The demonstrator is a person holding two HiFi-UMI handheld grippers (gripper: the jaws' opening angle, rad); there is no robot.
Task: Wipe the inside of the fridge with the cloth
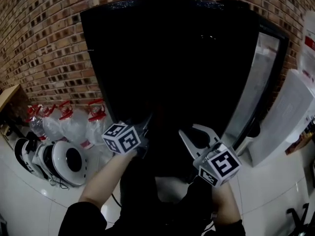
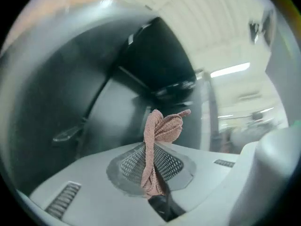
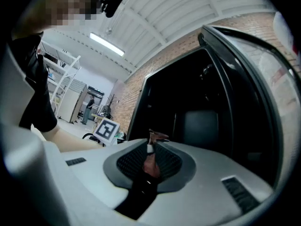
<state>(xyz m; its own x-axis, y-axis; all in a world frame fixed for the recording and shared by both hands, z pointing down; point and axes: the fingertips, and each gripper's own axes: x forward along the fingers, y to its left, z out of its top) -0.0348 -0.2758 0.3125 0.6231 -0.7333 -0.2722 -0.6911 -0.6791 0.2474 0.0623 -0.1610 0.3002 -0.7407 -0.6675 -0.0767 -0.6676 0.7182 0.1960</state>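
Fridge stands open and dark ahead. Left gripper, jaws pressed together, pinches the cloth by a thin fold; dragging could pull it free. Right gripper, nearly closed, nips a small reddish scrap.

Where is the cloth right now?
In the left gripper view the cloth is pinched between the shut jaws of the left claw, its bunched end sticking up past them, in front of the dark open fridge.

Pink cloth, black fridge (red-brick wall)
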